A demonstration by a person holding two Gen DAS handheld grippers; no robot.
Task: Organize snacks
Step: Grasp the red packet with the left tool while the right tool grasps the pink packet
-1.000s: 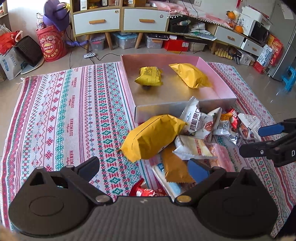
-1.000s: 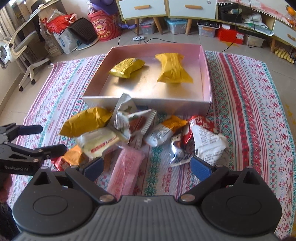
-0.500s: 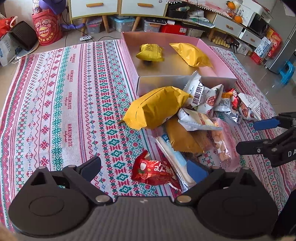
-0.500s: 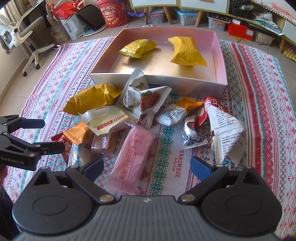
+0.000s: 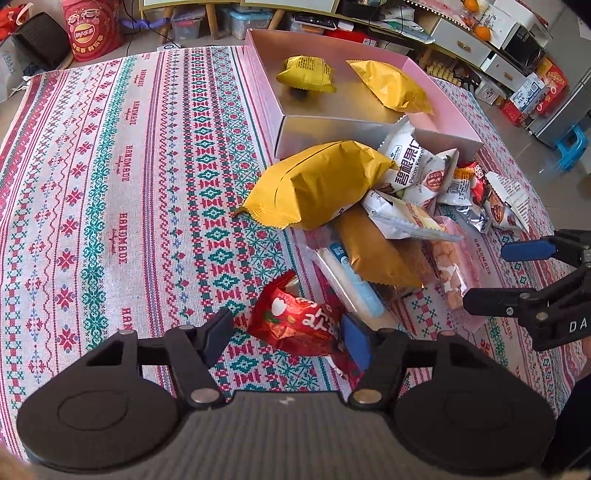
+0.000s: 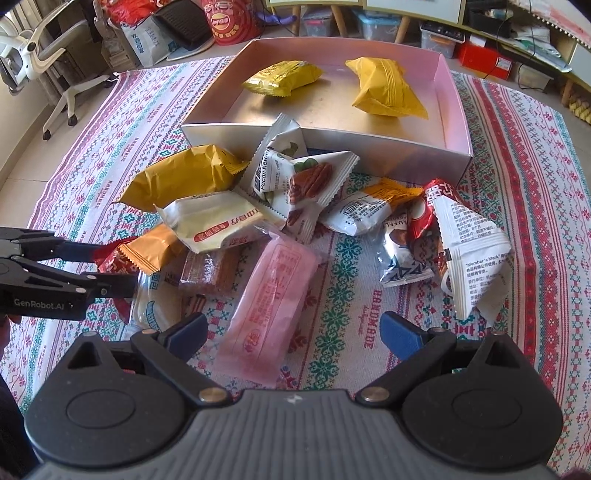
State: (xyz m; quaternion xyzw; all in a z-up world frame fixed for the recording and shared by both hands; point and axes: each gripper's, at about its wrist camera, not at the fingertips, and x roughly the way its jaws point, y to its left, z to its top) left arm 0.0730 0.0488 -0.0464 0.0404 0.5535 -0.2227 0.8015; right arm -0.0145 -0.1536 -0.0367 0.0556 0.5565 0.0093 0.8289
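Working over a patterned floor cloth (image 5: 110,155), cabinets (image 6: 406,3) behind; snack pile (image 6: 280,206) against pink box (image 6: 452,96). My left gripper (image 5: 286,334) has been closing around red packet (image 5: 299,323); right gripper (image 6: 293,330) spread.

Cluttered home: patterned rug (image 5: 110,166), sideboard drawers (image 5: 469,44)

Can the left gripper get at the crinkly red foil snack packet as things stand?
Probably yes. The left gripper has just been closing its jaws, with the crinkly red foil snack packet between them at the pile's near edge; nothing lies on top of it.
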